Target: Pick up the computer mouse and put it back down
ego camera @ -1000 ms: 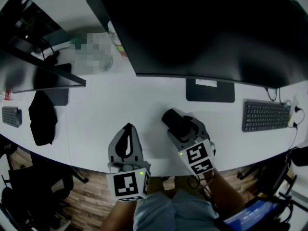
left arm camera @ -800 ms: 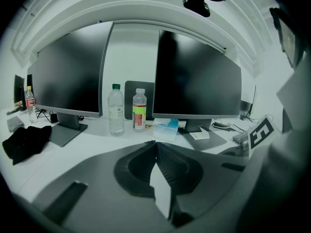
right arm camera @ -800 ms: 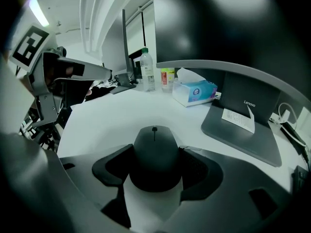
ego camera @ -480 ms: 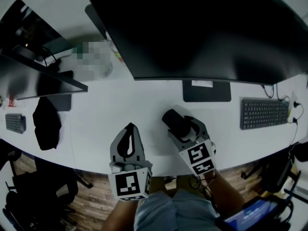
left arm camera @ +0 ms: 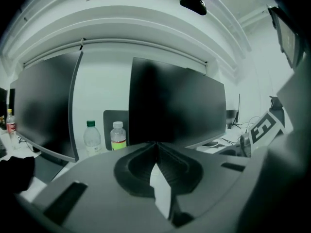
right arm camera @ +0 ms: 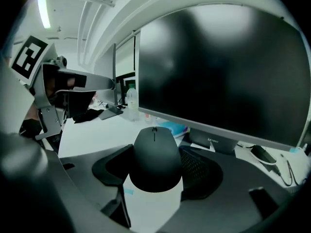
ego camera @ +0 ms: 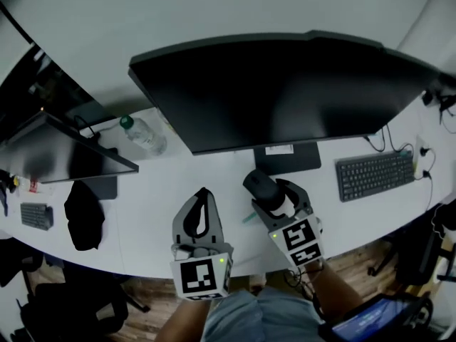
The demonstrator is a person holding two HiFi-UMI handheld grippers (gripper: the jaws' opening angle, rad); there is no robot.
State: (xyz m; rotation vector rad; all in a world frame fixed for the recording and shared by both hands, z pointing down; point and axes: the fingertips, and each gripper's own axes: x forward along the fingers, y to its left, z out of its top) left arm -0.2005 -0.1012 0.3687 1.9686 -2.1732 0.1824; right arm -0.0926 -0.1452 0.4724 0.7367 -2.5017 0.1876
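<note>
The black computer mouse (ego camera: 258, 184) sits between the jaws of my right gripper (ego camera: 263, 189), just in front of the big monitor's stand (ego camera: 286, 159). In the right gripper view the mouse (right arm camera: 155, 161) fills the gap between both jaws, which are shut on its sides, with white desk (right arm camera: 97, 130) showing below it. My left gripper (ego camera: 202, 194) is to its left over the desk's front part. The left gripper view shows that gripper (left arm camera: 156, 148) shut, with its jaws meeting and nothing held.
A large dark monitor (ego camera: 285, 91) spans the desk behind the grippers. A keyboard (ego camera: 374, 175) lies to the right, a water bottle (ego camera: 142, 134) and a second screen (ego camera: 64, 155) to the left, with a black cloth (ego camera: 84, 216) near the left front edge.
The head view has tilted up and now shows the whole monitor. Both grippers stay near the desk's front edge, the right one still gripping the mouse.
</note>
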